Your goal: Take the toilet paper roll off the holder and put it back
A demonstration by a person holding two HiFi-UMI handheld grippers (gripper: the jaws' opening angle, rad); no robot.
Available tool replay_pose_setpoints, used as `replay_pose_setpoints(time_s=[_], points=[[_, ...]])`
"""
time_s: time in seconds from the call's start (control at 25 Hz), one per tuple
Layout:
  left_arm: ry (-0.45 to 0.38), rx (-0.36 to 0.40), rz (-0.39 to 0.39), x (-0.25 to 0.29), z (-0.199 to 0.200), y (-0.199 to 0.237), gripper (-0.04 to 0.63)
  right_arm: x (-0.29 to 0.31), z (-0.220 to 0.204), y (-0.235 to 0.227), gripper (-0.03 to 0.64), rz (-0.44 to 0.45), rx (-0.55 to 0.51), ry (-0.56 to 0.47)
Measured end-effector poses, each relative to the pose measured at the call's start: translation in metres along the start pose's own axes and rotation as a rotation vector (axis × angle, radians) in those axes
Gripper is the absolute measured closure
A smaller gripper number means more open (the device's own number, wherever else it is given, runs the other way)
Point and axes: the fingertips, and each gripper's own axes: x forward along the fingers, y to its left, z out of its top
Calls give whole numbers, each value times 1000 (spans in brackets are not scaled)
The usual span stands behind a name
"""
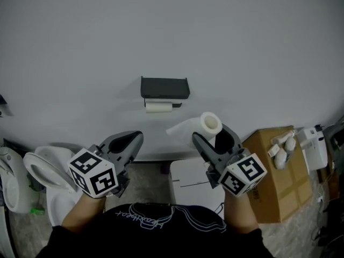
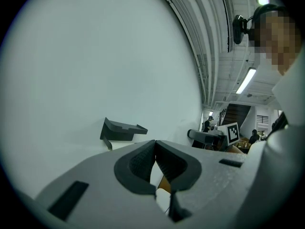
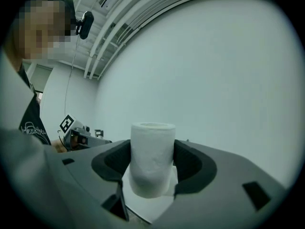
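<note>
At the far left of the head view sits a white toilet [image 1: 40, 168] with its seat raised. Next to it is my left gripper [image 1: 131, 138], pointing level at the pale wall [image 1: 172, 31]. In the left gripper view its dark pads [image 2: 143, 161] meet at the tips with nothing between them.

Straight ahead on the wall is the black holder [image 1: 164, 87], a shallow shelf. A short white cylinder [image 1: 158, 107] lies under it, its long axis level along the wall. I cannot tell whether it is a second roll or a bare spindle.

To the right, well clear of the holder, my right gripper [image 1: 214, 136] also points level at the wall and is clamped on the toilet paper roll [image 3: 152, 151]. Its two pads press the roll's curved sides. The roll stands on end across the jaws, so its long axis runs upright, square to the way the gripper points. Its hollow top end faces up toward my head camera. A loose tail of paper [image 1: 180, 128] trails out to the left of the roll.

Below the right gripper is a white cabinet [image 1: 188, 184]. Further right a cardboard box [image 1: 271, 176] carries a few small white items on top.
</note>
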Motion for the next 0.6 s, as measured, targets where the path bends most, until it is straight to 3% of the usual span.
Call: replay_pose_setpoints(time_s=[0.6], points=[[6, -15, 10, 1, -10, -11, 591, -3, -58, -2, 336, 36, 48, 85]])
